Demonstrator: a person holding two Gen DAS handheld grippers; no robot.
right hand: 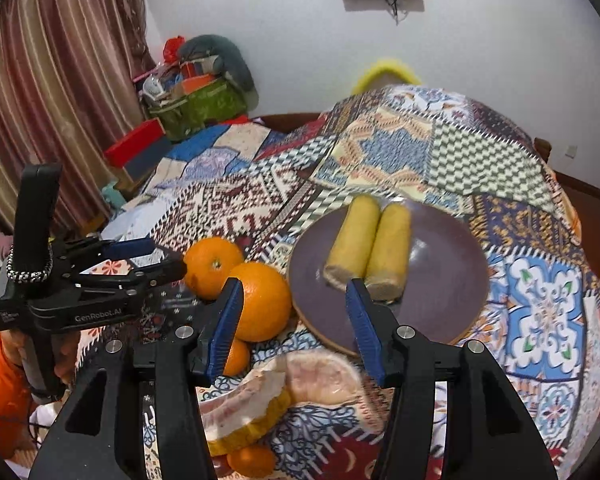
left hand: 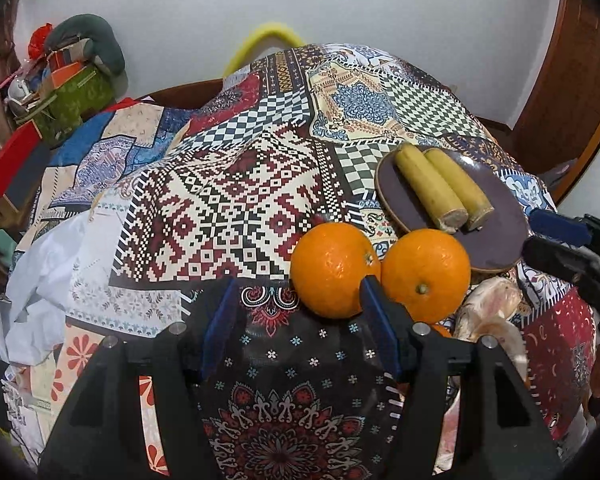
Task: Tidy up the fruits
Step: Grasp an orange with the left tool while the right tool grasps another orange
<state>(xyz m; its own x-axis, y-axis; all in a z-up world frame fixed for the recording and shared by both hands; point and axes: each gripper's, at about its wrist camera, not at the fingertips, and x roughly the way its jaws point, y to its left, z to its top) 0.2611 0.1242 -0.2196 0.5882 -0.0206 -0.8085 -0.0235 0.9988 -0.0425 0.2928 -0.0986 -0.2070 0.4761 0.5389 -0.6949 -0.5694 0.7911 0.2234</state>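
Even indoor light, fisheye-bent dark edges, slight blur

We can read one brand here: "GenRobot.AI" in pale letters along the black side of the left gripper point(right hand: 168, 258), out at nine o'clock in the right wrist view. A small label behind it is too tiny to read.
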